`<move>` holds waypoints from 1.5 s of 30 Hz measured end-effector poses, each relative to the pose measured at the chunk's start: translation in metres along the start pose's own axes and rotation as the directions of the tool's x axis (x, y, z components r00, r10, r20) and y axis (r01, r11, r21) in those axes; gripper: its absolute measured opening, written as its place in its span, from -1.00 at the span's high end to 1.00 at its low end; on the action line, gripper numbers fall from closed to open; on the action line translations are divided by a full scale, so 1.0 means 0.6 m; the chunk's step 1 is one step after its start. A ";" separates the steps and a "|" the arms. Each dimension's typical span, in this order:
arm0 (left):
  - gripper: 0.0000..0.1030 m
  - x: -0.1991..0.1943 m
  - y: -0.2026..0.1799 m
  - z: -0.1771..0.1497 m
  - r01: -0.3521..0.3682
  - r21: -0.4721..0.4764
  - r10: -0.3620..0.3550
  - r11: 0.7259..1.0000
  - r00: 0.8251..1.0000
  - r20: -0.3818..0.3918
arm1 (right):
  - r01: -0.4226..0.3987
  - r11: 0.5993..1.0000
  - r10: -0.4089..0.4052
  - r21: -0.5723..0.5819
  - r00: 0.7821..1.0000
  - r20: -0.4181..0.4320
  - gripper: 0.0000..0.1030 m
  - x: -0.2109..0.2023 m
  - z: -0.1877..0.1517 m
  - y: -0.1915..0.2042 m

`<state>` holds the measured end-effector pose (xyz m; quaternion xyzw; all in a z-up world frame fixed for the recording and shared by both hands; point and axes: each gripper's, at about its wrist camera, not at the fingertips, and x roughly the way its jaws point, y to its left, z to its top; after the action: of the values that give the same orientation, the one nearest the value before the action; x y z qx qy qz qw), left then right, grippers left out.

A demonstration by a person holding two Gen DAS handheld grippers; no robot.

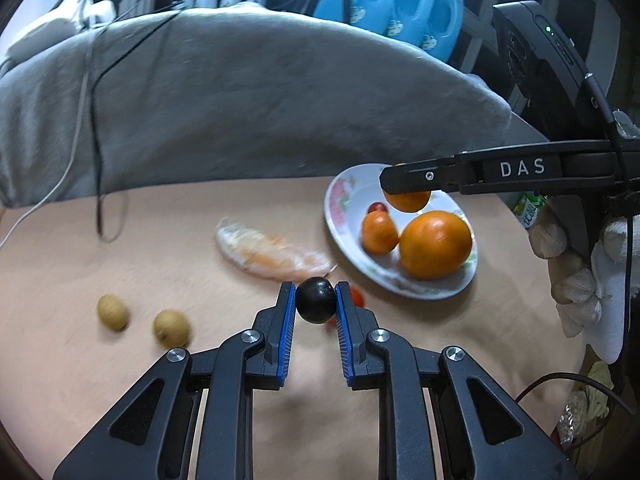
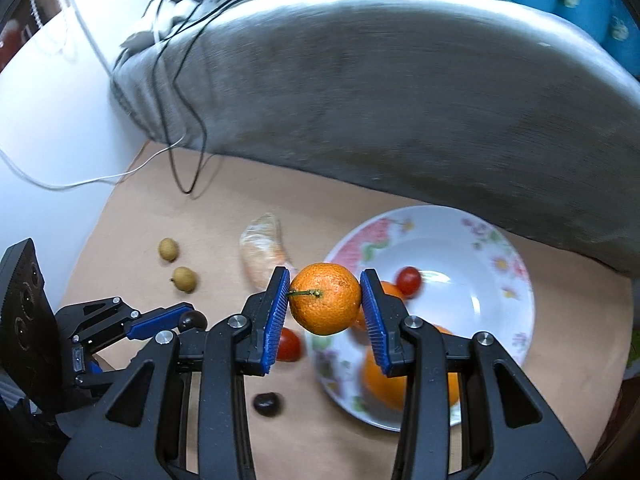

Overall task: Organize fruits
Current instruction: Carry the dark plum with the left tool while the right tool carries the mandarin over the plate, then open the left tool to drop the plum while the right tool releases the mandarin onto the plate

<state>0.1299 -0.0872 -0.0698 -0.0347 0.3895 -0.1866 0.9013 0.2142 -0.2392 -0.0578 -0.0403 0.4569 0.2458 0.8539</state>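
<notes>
My left gripper (image 1: 316,300) is shut on a dark grape (image 1: 316,300) and holds it above the tan table, left of the floral plate (image 1: 340,208). My right gripper (image 2: 325,300) is shut on a small orange mandarin (image 2: 325,304) and holds it over the near left rim of the plate (image 2: 500,256). From the left wrist view the right gripper (image 1: 404,184) hangs over the plate. On the plate lie a large orange (image 1: 435,244), a small mandarin (image 1: 379,232) and a red grape (image 2: 409,281).
On the table lie a peeled citrus piece (image 1: 272,256), two tan longans (image 1: 113,312) (image 1: 171,328), a red cherry tomato (image 2: 289,345) and another dark grape (image 2: 267,404). A grey cushion (image 1: 260,100) with cables borders the back. Blue detergent bottles (image 1: 400,0) stand behind.
</notes>
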 end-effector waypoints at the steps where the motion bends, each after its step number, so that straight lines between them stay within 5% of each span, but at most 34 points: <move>1: 0.65 0.005 -0.005 0.004 0.005 0.006 -0.005 1.000 1.000 0.000 | 0.008 1.000 -0.008 0.007 1.000 0.002 0.25 -0.004 -0.001 -0.010; 20: 0.64 0.060 -0.070 0.035 0.061 0.064 -0.059 0.996 0.998 -0.033 | 0.073 0.990 -0.075 0.124 0.997 0.007 0.25 -0.010 -0.016 -0.137; 40: 0.64 0.076 -0.088 0.040 0.079 0.079 -0.075 0.994 0.996 -0.046 | 0.073 0.987 -0.075 0.140 0.997 0.003 0.25 -0.004 -0.024 -0.154; 43: 0.38 0.075 -0.088 0.040 0.080 0.077 -0.077 0.994 0.996 -0.044 | 0.082 0.987 -0.084 0.136 0.996 0.005 0.25 -0.004 -0.024 -0.150; 44: 0.15 0.074 -0.088 0.041 0.085 0.076 -0.082 0.993 0.996 -0.042 | 0.081 0.987 -0.082 0.136 0.997 0.005 0.24 -0.004 -0.024 -0.150; 45: 0.04 0.072 -0.088 0.041 0.091 0.076 -0.088 0.993 0.995 -0.041 | 0.080 0.988 -0.081 0.135 0.997 0.005 0.04 -0.004 -0.024 -0.149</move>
<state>0.1581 -0.1541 -0.0718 -0.0135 0.3970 -0.2425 0.8851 0.2430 -0.3226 -0.0783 0.0004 0.4658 0.1798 0.8664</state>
